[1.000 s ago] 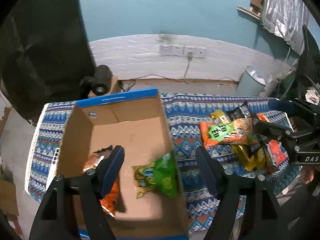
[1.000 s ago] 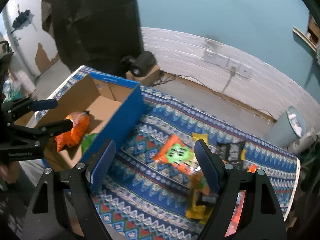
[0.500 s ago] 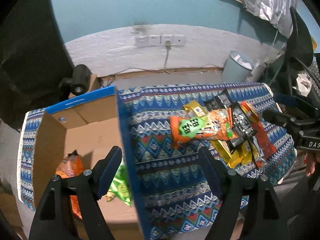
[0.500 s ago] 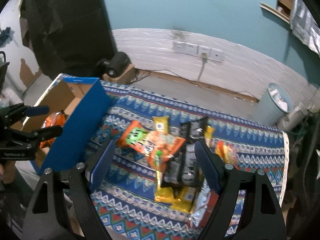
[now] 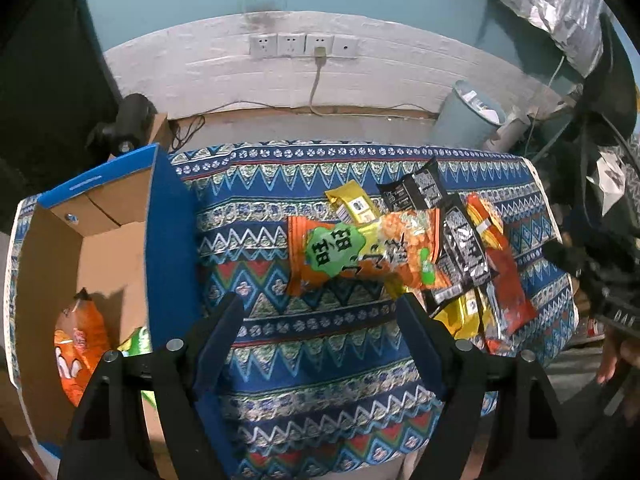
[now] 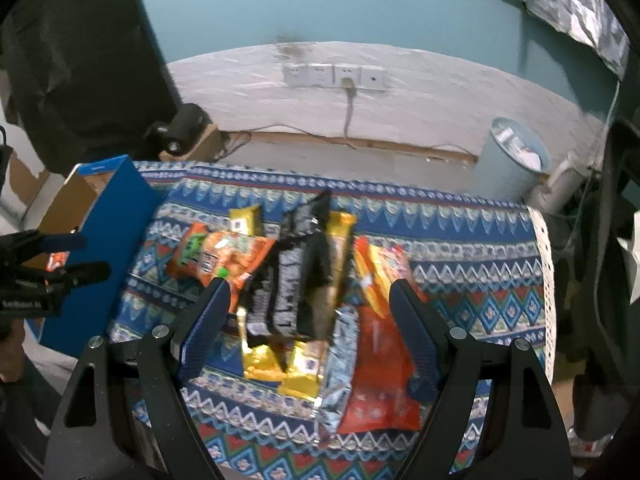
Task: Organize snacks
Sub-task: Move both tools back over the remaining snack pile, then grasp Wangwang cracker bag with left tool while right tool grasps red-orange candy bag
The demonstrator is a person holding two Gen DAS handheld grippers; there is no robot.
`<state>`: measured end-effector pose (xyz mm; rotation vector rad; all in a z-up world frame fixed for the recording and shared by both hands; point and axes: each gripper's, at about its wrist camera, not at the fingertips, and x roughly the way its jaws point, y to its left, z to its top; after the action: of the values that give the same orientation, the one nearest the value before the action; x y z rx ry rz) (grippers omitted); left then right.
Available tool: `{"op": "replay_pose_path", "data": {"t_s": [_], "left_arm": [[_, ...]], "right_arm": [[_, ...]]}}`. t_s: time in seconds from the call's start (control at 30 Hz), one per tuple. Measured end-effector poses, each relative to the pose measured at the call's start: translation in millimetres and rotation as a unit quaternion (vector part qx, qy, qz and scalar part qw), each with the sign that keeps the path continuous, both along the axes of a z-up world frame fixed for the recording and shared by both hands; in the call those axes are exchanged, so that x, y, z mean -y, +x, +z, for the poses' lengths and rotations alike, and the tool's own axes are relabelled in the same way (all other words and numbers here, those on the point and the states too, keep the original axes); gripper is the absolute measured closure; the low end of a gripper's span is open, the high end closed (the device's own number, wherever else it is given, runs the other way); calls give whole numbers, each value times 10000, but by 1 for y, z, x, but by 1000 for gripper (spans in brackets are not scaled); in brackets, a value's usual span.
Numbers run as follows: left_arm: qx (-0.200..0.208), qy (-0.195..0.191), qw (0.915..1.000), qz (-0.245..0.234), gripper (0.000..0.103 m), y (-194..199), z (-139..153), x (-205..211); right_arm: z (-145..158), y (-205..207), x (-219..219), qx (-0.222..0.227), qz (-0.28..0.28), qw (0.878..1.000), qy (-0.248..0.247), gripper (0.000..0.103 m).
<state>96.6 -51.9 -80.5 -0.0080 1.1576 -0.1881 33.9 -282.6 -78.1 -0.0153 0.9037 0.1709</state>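
both empty claws [image 5: 320,312] [image 6: 306,290] have swung from box [image 5: 172,240] to snack pile [image 6: 304,280].

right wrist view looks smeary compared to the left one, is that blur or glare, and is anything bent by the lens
Right wrist view: motion blur smears the black snack packets and the wall sockets; foil glints slightly. Left wrist view: sharper, the green label on the orange snack bag reads clearly. Both views: fisheye bows the white wall band and darkens the corners.
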Motion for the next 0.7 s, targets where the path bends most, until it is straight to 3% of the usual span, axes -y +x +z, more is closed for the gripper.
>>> {"op": "replay_pose_path", "data": {"t_s": [0.3, 0.57, 0.7], "left_arm": [[-118, -8, 9997, 218, 23, 31, -11, 20], [-325, -260, 9936, 1051, 23, 79, -37, 20], [-482, -184, 9909, 1242, 23, 98, -52, 23]], "right_arm": [[-29, 3, 39, -343, -365, 9986, -147, 22], [-50, 8, 63, -606, -590, 9963, -153, 22], [-52, 9, 69, -619, -630, 9960, -106, 22]]}}
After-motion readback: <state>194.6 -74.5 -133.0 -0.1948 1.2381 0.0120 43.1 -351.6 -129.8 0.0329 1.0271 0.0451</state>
